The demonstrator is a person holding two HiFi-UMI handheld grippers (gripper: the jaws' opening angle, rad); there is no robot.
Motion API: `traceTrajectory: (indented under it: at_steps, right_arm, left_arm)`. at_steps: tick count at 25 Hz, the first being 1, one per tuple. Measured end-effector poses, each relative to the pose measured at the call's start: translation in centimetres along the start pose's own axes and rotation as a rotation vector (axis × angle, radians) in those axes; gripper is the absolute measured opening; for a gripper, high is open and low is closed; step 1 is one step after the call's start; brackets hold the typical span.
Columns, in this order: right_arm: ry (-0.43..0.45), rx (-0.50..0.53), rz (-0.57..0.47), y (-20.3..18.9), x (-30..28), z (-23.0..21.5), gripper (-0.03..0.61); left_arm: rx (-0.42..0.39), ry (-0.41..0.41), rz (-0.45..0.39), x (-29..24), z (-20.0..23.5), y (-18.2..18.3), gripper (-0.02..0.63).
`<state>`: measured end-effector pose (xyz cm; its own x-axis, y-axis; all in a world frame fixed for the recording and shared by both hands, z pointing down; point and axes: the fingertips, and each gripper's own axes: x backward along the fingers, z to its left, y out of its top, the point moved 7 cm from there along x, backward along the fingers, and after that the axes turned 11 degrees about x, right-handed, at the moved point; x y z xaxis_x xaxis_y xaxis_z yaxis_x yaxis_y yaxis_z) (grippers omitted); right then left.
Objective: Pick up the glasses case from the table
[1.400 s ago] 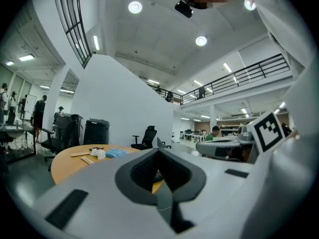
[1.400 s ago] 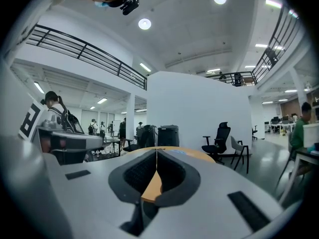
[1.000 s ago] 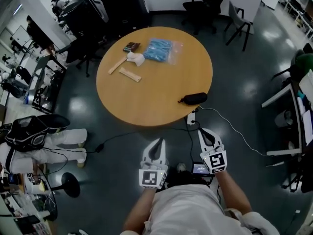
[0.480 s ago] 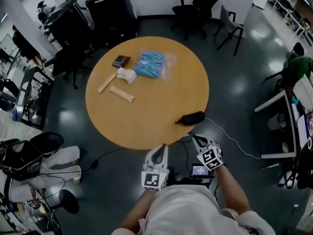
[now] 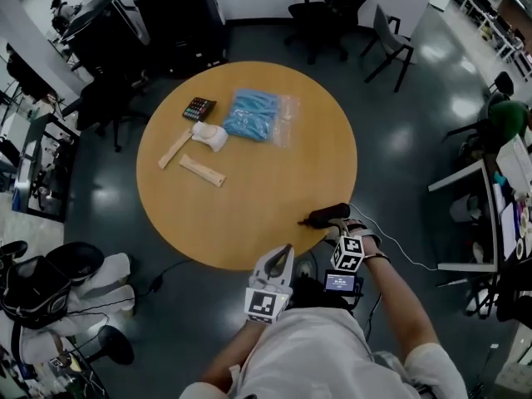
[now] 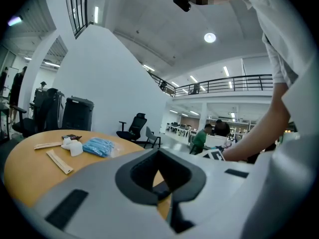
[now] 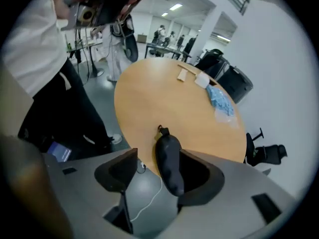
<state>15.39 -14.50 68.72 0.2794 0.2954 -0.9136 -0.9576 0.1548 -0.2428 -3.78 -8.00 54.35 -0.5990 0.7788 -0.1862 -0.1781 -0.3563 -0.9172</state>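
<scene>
The case (image 5: pixel 330 214) lies at the near right rim of the worktop (image 5: pixel 249 189), well apart from the blue bag (image 5: pixel 253 115) on the far side. In the right gripper view its near end seems to reach the rim, perhaps to hang past it. That is my main worry: any nudge toward me as I come down could slide the case off onto the floor. It lies along the gap between my right jaws but off to 1 side, against or just beside 1 pad (image 7: pixel 199 171). The other pad (image 7: pixel 122 166) stands clear, so closing from here may shove the case sideways before both pads bite. It is rounded and dark-skinned, so I judge it could squirt out of a shallow grip. A grip too near the end with the small loop would let it swing. Coming down too steeply could also jam my tips on the worktop.

My right gripper (image 5: pixel 336 229) hangs over the case with its jaws opening, already wide. The case (image 7: pixel 168 163) is between them, not yet clamped, and nothing is lifted.

My left gripper (image 5: pixel 285 253) hovers beside the near rim, nearly level, its 2 jaws closed together on nothing.
</scene>
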Motion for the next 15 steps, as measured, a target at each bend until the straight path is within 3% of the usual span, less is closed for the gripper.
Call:
traceTrajectory:
  at_steps: [9,13,15]
  right_arm:
    - [0.155,0.270,0.127,-2.9,-6.4,-3.2,0.310]
    - [0.247,0.299,0.139,-3.2,-8.8,-3.4,0.314]
    - [0.260,0.303,0.141,-3.3,-9.3,-3.6,0.319]
  left_arm:
    - [0.013,0.062,0.014,-2.1,1.1,0.3,0.006]
    - [0.064,0.110,0.027,-2.3,1.4,0.5,0.006]
    - [0.046,0.114,0.032,-2.2,1.5,0.1,0.006]
